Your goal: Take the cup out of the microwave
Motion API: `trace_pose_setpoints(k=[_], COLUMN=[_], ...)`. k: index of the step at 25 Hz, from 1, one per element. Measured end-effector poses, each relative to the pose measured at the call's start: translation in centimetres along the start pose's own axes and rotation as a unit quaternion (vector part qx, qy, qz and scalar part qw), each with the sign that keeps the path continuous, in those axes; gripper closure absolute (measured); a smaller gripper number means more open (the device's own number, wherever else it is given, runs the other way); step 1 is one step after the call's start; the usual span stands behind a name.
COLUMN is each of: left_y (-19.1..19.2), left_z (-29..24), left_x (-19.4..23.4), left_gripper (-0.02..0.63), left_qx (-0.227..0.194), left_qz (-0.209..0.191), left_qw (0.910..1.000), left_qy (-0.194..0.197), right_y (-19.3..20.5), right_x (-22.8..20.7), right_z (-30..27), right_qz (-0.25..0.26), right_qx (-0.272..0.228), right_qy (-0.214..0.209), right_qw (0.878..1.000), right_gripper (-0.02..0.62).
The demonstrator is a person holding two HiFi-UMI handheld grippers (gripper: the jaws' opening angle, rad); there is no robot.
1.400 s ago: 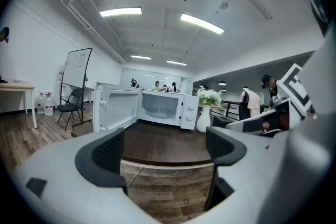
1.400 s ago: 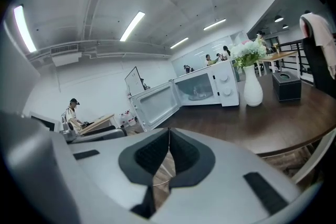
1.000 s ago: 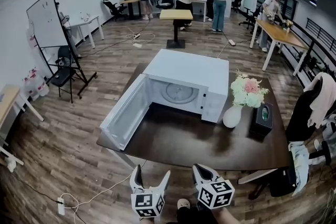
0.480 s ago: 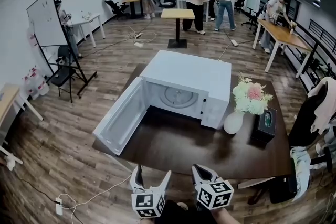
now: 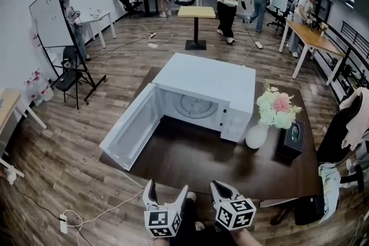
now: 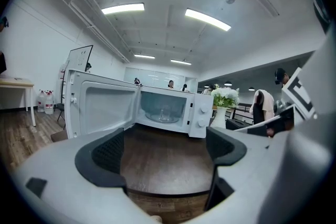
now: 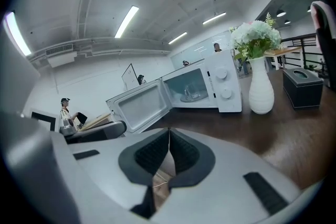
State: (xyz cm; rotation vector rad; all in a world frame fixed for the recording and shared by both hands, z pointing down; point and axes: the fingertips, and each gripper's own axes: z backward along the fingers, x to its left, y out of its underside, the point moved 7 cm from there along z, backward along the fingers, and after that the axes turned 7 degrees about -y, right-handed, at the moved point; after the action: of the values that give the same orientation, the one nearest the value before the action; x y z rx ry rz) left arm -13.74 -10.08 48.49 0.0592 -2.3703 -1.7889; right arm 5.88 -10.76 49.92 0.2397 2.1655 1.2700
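The white microwave (image 5: 213, 75) stands on a dark table (image 5: 196, 161) with its door (image 5: 130, 129) swung open to the left. A clear glass cup (image 6: 164, 113) stands on the turntable inside, also visible in the right gripper view as the cup (image 7: 193, 93); I can hardly make it out in the head view. Both grippers hang near the table's front edge, well short of the microwave. My left gripper (image 5: 166, 196) is open with nothing between its jaws, as the left gripper (image 6: 165, 149) shows. My right gripper (image 5: 221, 188) is shut and empty, its pads (image 7: 181, 157) pressed together.
A white vase (image 5: 255, 128) of flowers and a black tissue box (image 5: 290, 134) stand right of the microwave. A chair with clothes (image 5: 346, 118) is at the far right, a whiteboard (image 5: 49, 17) at the left, a power strip (image 5: 62, 222) on the floor. People move at the back.
The head view has drifted slightly, so the microwave sits a little lower and more to the left. People in the background have walked about. Both grippers keep their places and states.
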Motion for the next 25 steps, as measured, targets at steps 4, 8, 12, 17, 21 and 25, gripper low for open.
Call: trace_pose_setpoints(k=[4,8,12,17,21,25], left_y=[-0.5,-0.9,-1.5,-2.4,-2.8,-2.9], left_z=[-1.7,-3.8,-6.0,-9.4,-11.8,-13.8], left_x=[-0.1,0.2,0.3,0.6,0.8,1.2], left_gripper=[0.147,0.147,0.147,0.147,0.147,0.147], left_qx=[0.006,0.011,0.018,0.024,0.027,0.034], left_qz=[0.003,0.004,-0.001,-0.009,-0.012,-0.013], left_qw=[1.0000,0.9999,0.9998,0.9992,0.9988,0.9981], left_qy=[0.004,0.007,0.011,0.030,0.040,0.050], right_y=[-1.3,-2.1,-3.0,-4.4,-5.2,-5.8], right_x=[-0.8,-1.9,-3.2,-4.4,-5.5,-6.2], right_z=[-1.4,-2.8,-4.1,-6.1,-7.5,-8.9], right_qz=[0.001,-0.005,-0.013,-0.019,-0.023,-0.027], right_qx=[0.001,0.005,0.009,0.003,0.004,0.005], right_qy=[-0.001,0.004,0.010,0.019,0.031,0.041], right_qw=[1.000,1.000,1.000,1.000,0.999,0.999], right_gripper=[0.600,0.600,0.600,0.600,0.600,0.600])
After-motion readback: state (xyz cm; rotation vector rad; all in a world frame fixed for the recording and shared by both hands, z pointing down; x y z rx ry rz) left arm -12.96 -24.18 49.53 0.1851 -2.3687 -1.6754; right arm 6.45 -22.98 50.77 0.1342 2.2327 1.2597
